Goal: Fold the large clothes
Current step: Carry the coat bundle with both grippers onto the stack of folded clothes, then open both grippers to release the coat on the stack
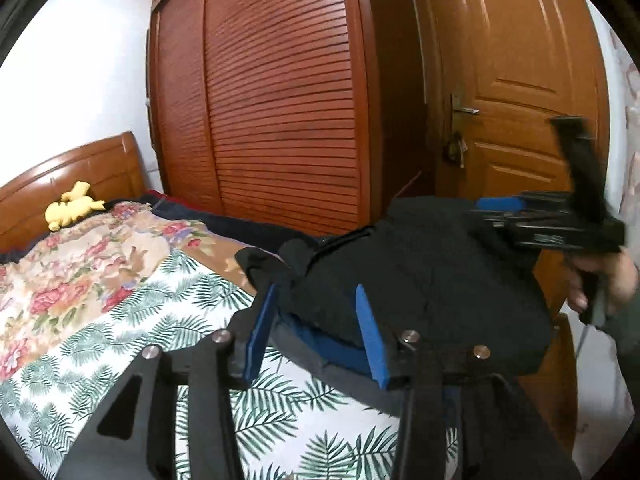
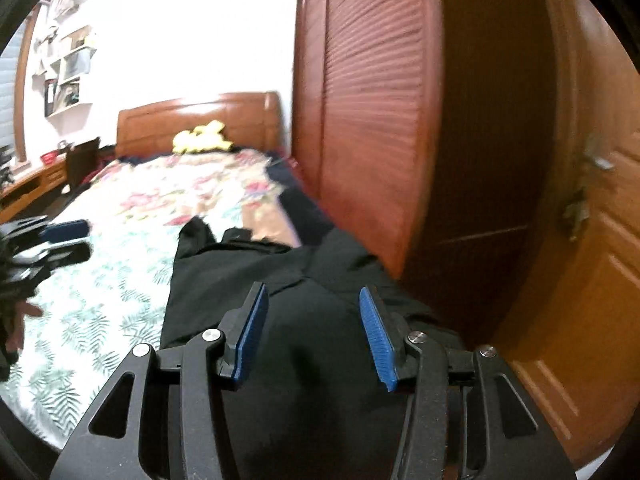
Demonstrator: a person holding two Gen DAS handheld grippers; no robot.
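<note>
Left wrist view, left to right: a yellow plush toy [image 1: 74, 205] lies at the far end of the bed, against the wooden headboard [image 1: 72, 168]. A floral blanket [image 1: 88, 264] covers the far part of the mattress, and a leaf-print sheet [image 1: 132, 344] the near part. The left gripper [image 1: 316, 330] has its blue pads spread, with the near edge of the black garment [image 1: 420, 280] between them but not pinched. That garment lies in a folded heap on the right side of the bed, beside the louvred wardrobe [image 1: 280, 92]. At the far right a hand [image 1: 608, 280] holds the right gripper [image 1: 504, 210], next to the wooden door [image 1: 520, 80].

Right wrist view: the left gripper [image 2: 76, 238] shows at the left edge over the sheet, pads apart. The right gripper [image 2: 314, 332] hovers over the black garment [image 2: 248, 280], jaws spread and gripping nothing.
</note>
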